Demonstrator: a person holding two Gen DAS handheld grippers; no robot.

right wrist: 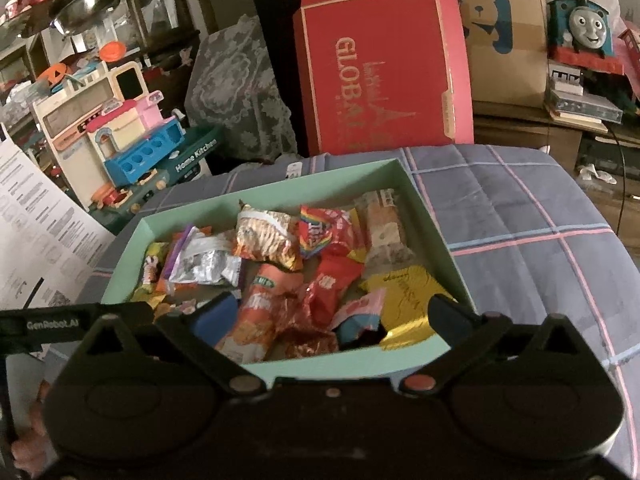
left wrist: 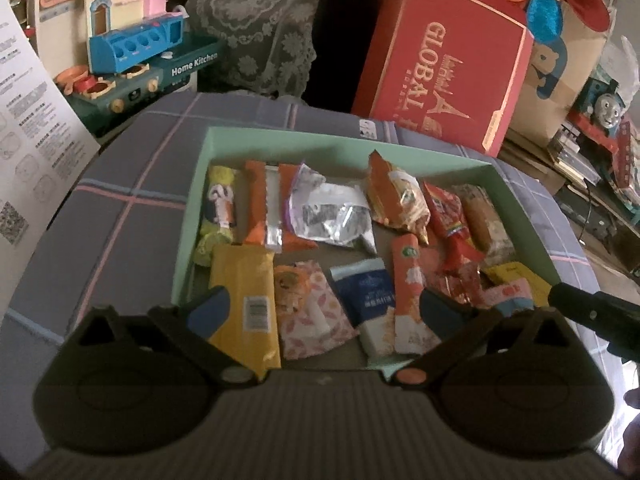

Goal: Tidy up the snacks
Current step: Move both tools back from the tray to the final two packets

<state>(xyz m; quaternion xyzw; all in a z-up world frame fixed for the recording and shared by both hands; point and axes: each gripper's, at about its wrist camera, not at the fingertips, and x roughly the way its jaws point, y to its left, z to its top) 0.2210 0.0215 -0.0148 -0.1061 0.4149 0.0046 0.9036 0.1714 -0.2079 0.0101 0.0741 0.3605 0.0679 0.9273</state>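
A shallow mint-green box [left wrist: 188,216] [right wrist: 436,216] sits on a plaid cloth and holds several snack packets. In the left wrist view, a yellow packet [left wrist: 244,304], a silver foil bag [left wrist: 332,212], a blue-and-white packet [left wrist: 368,300] and an orange stick packet [left wrist: 408,296] lie in it. My left gripper [left wrist: 322,306] is open above the box's near edge, holding nothing. My right gripper [right wrist: 332,312] is open over the near right part of the box, above a gold packet [right wrist: 404,300] and a red packet [right wrist: 332,280], holding nothing.
The plaid purple-grey cloth [left wrist: 132,200] [right wrist: 520,240] covers the surface around the box. A red GLOBAL box [left wrist: 444,64] [right wrist: 380,72] stands behind it. A toy kitchen [left wrist: 136,52] is at the back left, a printed sheet [left wrist: 28,120] at left, a toy train [right wrist: 580,28] at right.
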